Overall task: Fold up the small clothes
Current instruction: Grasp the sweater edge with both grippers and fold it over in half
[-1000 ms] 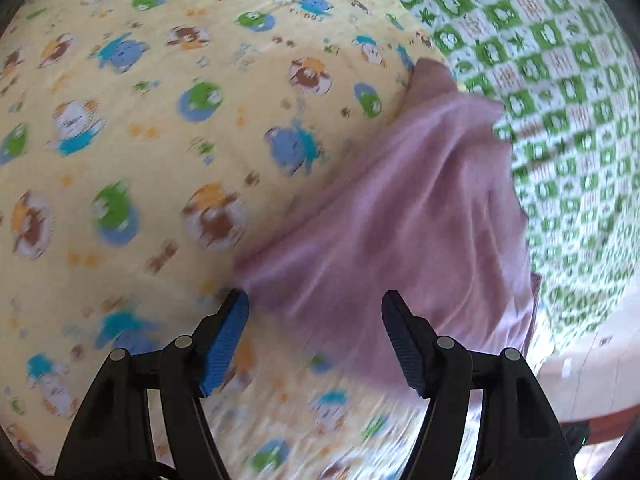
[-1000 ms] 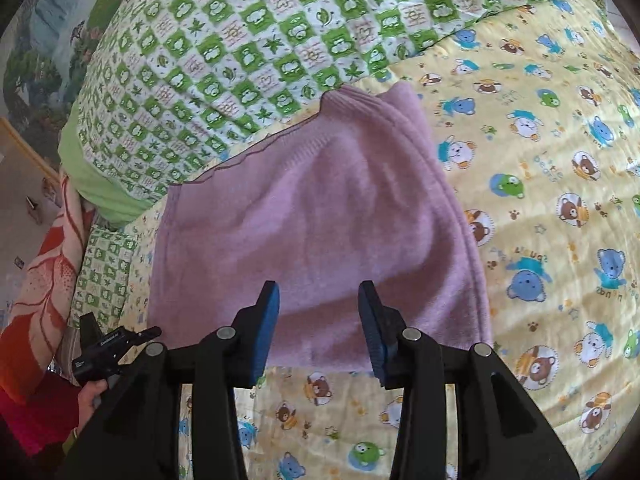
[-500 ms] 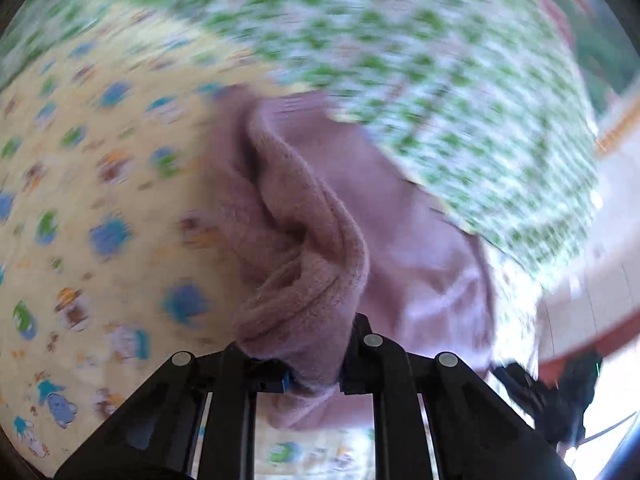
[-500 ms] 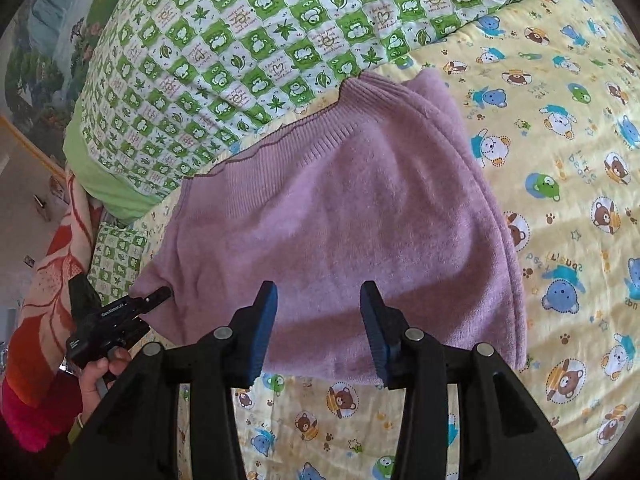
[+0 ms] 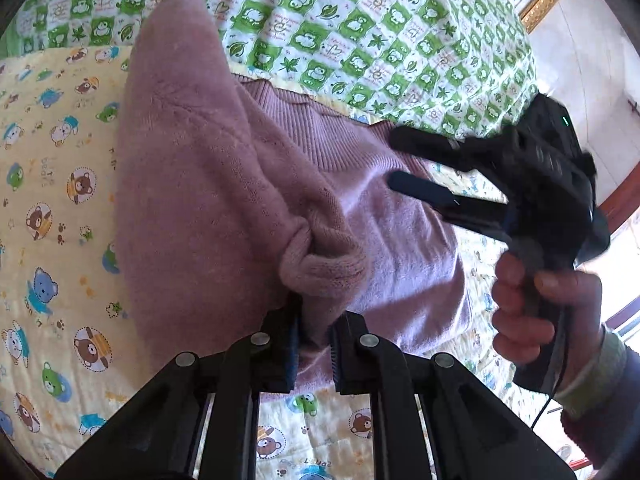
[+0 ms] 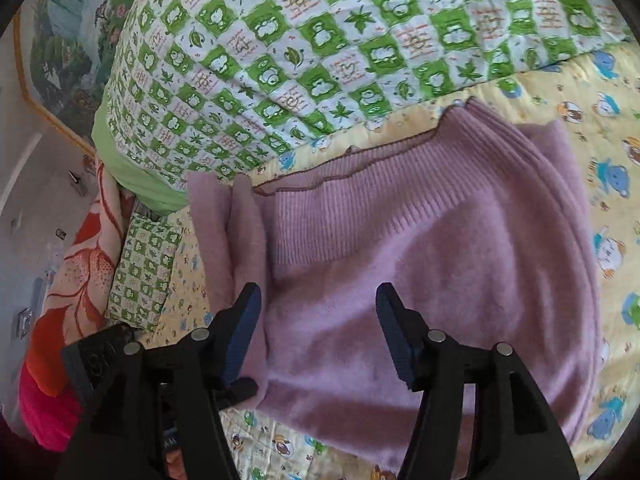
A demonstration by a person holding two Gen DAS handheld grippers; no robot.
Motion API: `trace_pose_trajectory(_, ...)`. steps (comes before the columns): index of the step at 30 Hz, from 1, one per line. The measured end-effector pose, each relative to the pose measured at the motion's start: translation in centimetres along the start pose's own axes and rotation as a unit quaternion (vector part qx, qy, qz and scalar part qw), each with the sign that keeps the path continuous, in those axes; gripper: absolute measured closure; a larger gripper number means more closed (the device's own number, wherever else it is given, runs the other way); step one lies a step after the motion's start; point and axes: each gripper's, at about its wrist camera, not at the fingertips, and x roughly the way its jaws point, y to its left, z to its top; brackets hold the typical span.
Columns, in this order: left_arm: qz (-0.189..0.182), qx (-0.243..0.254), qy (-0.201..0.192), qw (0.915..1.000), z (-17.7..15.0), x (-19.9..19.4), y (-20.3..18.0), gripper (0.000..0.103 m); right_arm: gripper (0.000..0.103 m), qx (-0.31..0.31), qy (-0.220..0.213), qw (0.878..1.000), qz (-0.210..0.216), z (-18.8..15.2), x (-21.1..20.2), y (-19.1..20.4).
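A mauve knitted garment (image 5: 192, 168) lies on the yellow bear-print sheet (image 5: 48, 200). My left gripper (image 5: 314, 320) is at its near edge, jaws closing, pads pinching a bunched fold of the knit and holding it raised. In the right wrist view the garment (image 6: 440, 260) spreads out with its ribbed band (image 6: 360, 208) at the far side and the lifted flap (image 6: 232, 232) at the left. Over its near part hovers my right gripper (image 6: 318, 304), jaws opening, nothing pressed between them. The left wrist view shows the right gripper (image 5: 404, 160) in a hand (image 5: 532, 308).
A green-and-white checked quilt (image 6: 320, 40) lies bunched along the far side, touching the garment's band. An orange and red cloth (image 6: 80, 260) hangs at the bed's left edge. A wall picture (image 6: 68, 20) and pale floor lie beyond.
My left gripper went from open beside the garment's edge to shut on it, then rolled and lifted the fold across. The right gripper moved in over the garment and its jaws widened.
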Motion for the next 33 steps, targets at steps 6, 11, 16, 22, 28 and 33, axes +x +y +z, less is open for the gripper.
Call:
trace_pose_trajectory(6, 0.0, -0.009, -0.001, 1.0, 0.4, 0.3, 1.0, 0.093, 0.036, -0.04, 0.073, 0.995, 0.057, 2.6, 7.4, 3.4)
trace_pose_trajectory(11, -0.005, -0.018, -0.004, 0.9998, -0.1, 0.0, 1.6, 0.094, 0.036, -0.063, 0.133, 0.985, 0.092, 4.7, 13.6, 6.4)
trace_pose_trajectory(16, -0.003, -0.022, -0.007, 0.9997, -0.5, -0.2, 2.0, 0.095, 0.052, -0.083, 0.146, 0.98, 0.108, 6.6, 17.1, 8.9)
trace_pose_trajectory(22, -0.016, -0.008, -0.012, 0.9998, -0.3, -1.0, 0.9, 0.096, 0.088, -0.103, 0.139, 0.981, 0.093, 7.3, 16.2, 10.7)
trace_pose_trajectory(28, -0.068, 0.043, -0.005, 0.9967, -0.4, -0.8, -4.2, 0.096, 0.088, -0.084, 0.077, 0.989, 0.092, 8.8, 8.1, 8.6)
trace_pose_trajectory(33, -0.104, 0.109, 0.02, 0.9884, -1.6, 1.9, -9.5, 0.096, 0.088, -0.061, 0.019, 0.996, 0.064, 8.8, -0.1, 3.3)
